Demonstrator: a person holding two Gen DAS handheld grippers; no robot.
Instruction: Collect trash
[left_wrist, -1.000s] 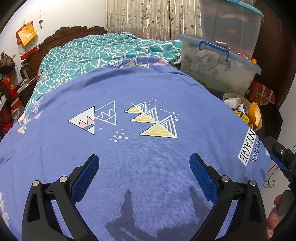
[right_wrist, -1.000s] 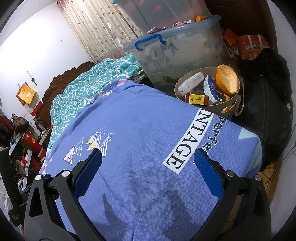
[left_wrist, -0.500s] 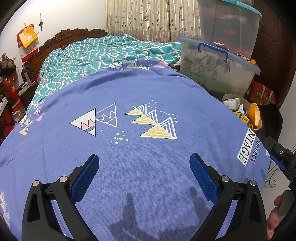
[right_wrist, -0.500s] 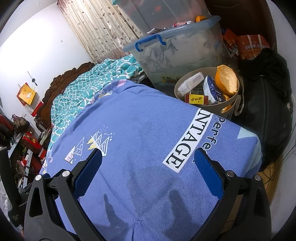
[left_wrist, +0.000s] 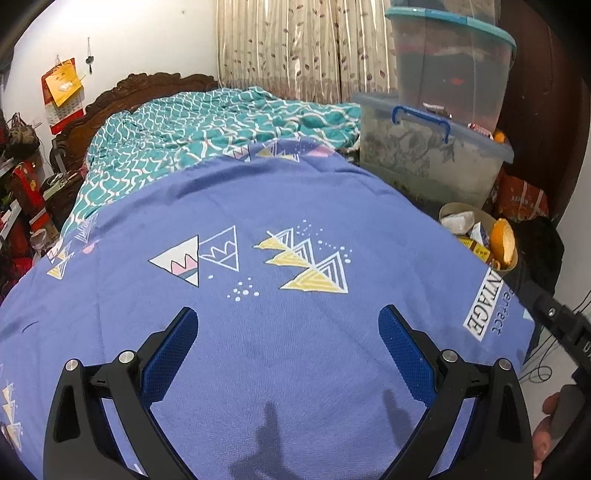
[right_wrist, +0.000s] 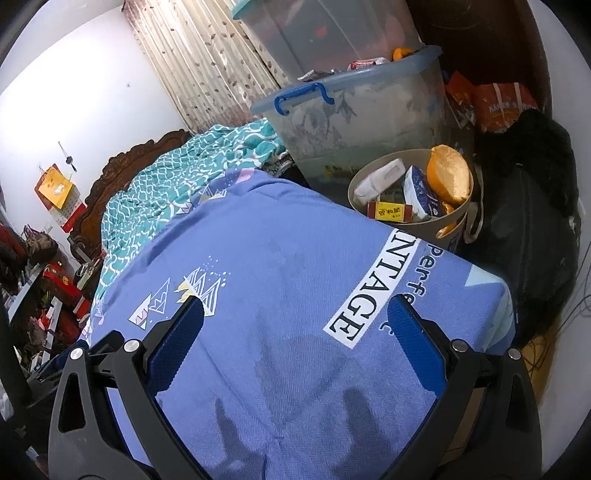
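Below us, we see the blue bedsheet (left_wrist: 295, 206) filling both views. At one o'clock in the right wrist view stands the beige trash bin (right_wrist: 448, 225), holding an orange peel (right_wrist: 448, 175) and cartons. Our left gripper (left_wrist: 288, 345) and right gripper (right_wrist: 295, 338) hover wide apart, holding nothing.

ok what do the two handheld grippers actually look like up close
Both look alike. The left gripper and the right gripper each have two matte black plastic arms with triangular cut-outs and round silver bolt heads. Their fingers carry flat dark blue pads with a fine mesh texture. No markings or cables show on them. In the left view, part of a bare hand grips a black handle.
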